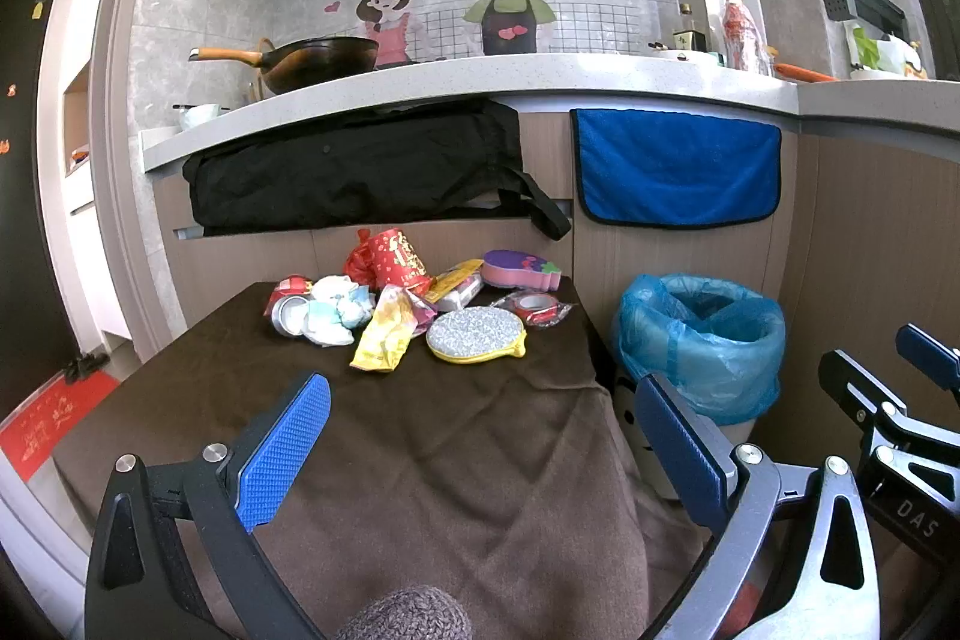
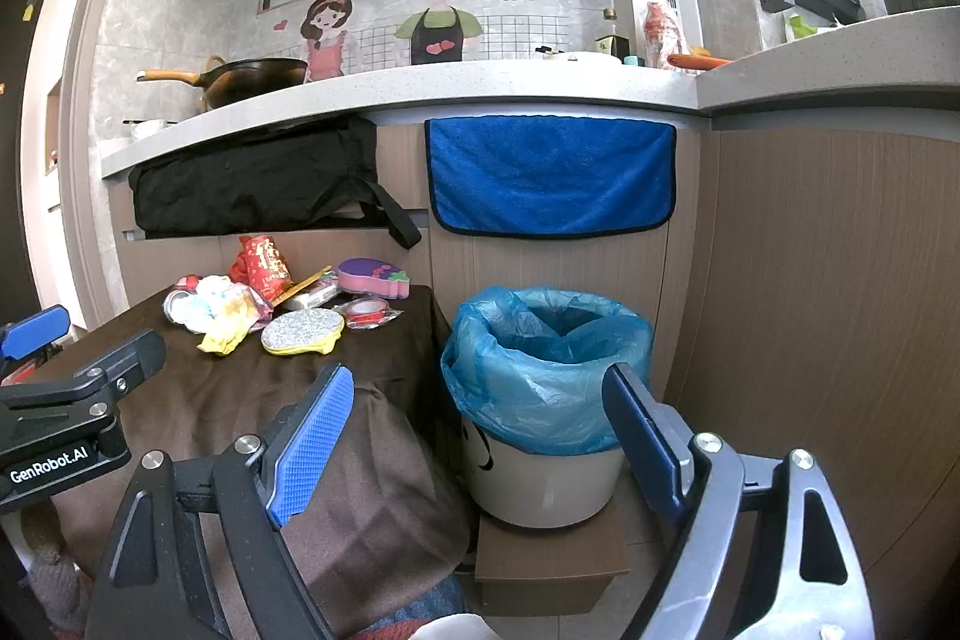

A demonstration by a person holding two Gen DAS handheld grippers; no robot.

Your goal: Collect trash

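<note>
A pile of trash lies at the far end of the brown-cloth table: a yellow wrapper, crumpled white tissues, a small can, a red paper cup, a silver-and-yellow round pad, a red tape roll and a pink-purple sponge. The white bin with a blue liner stands to the right of the table. My left gripper is open and empty over the near half of the table. My right gripper is open and empty in front of the bin.
A kitchen counter runs behind the table, with a black bag and a blue towel hanging below it. A wok and bottles stand on the counter. The bin sits on a low brown stool.
</note>
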